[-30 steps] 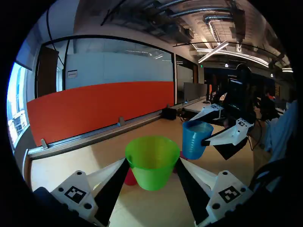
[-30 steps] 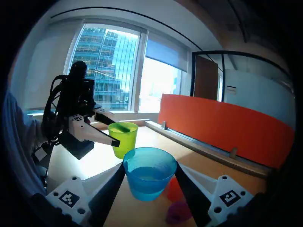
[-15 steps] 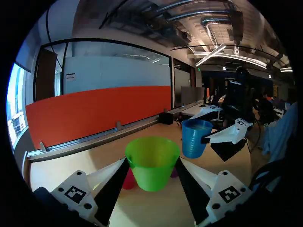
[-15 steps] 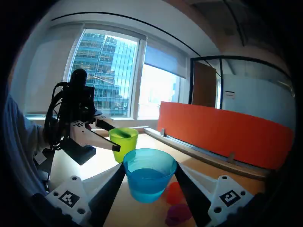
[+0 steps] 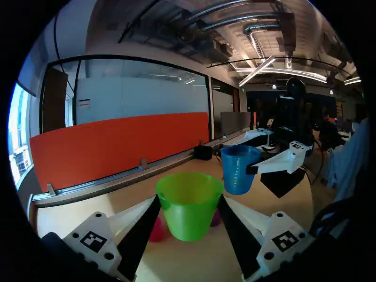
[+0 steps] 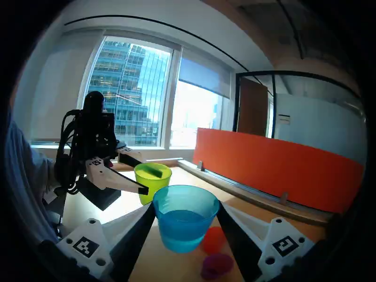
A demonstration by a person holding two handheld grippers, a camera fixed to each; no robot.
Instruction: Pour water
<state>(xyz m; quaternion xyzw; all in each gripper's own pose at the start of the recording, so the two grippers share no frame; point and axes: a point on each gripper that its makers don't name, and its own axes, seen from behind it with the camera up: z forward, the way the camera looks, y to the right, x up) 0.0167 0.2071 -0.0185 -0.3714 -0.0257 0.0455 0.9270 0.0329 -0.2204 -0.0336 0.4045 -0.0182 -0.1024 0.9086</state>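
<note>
Water (image 6: 184, 217) stands about halfway up the blue cup (image 6: 185, 230), which sits upright between the fingers of the right gripper (image 6: 185, 209), both pressing on its sides. That water level can be read in the right gripper view, which looks down over the cup's rim. Farther off to the left there, the left gripper holds the green cup above the table, with a person's pale sleeve (image 6: 21, 188) behind it. Below the blue cup, a red cup (image 6: 214, 239) and a purple cup (image 6: 216, 265) lie on the wood.

The left gripper view gives both cups from the side. The green cup (image 5: 189, 209) is clamped upright between the fingers of the left gripper (image 5: 188, 201). The blue cup hangs beyond it to the right, near but apart, its rim a little higher than the green one's.

The table (image 5: 192, 261) is pale wood with a rail along its far edge. Behind it runs an orange partition (image 5: 117, 141) below a glass wall. Overhead are bare pipes and strip lights (image 5: 263, 70). The right gripper view adds tall windows (image 6: 127, 89) facing glass towers
</note>
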